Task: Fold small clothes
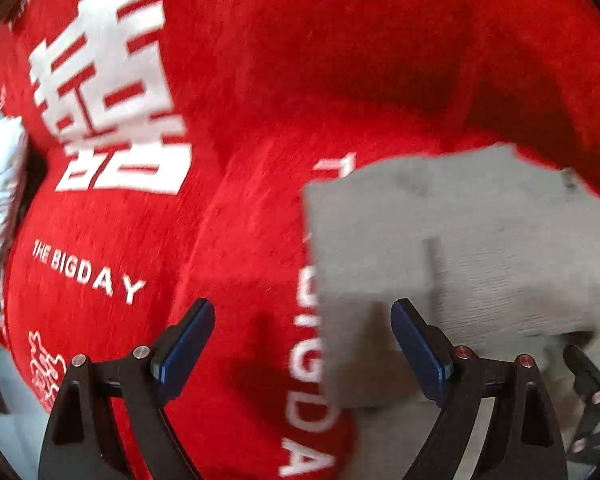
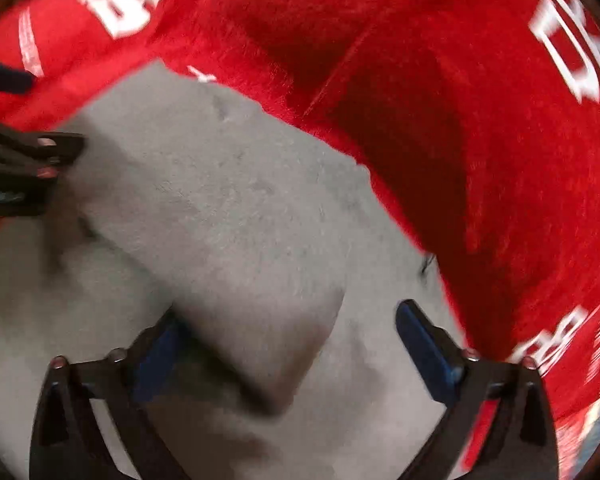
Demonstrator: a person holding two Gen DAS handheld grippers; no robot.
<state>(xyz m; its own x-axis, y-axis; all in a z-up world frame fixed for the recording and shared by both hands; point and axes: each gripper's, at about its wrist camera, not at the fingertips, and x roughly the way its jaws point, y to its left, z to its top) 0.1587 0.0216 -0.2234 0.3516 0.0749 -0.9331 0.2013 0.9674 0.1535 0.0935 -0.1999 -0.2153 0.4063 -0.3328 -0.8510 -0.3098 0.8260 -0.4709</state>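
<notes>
A small grey garment (image 1: 480, 248) lies folded on a red plush blanket (image 1: 260, 80) printed with white characters and "THE BIGDAY". My left gripper (image 1: 304, 312) hangs open just above it; its right finger is over the garment's left edge and its left finger over the blanket, with nothing gripped. In the right wrist view the grey garment (image 2: 220, 200) fills the middle. My right gripper (image 2: 290, 316) is open, and a raised fold of the grey cloth sits between its fingers, clear of the right pad. Each gripper shows at the edge of the other's view.
The red blanket (image 2: 480, 140) covers the whole surface around the garment, with soft creases and shadowed dips. A white patterned fabric (image 1: 0, 184) lies past the blanket's left edge. The pictures are motion-blurred.
</notes>
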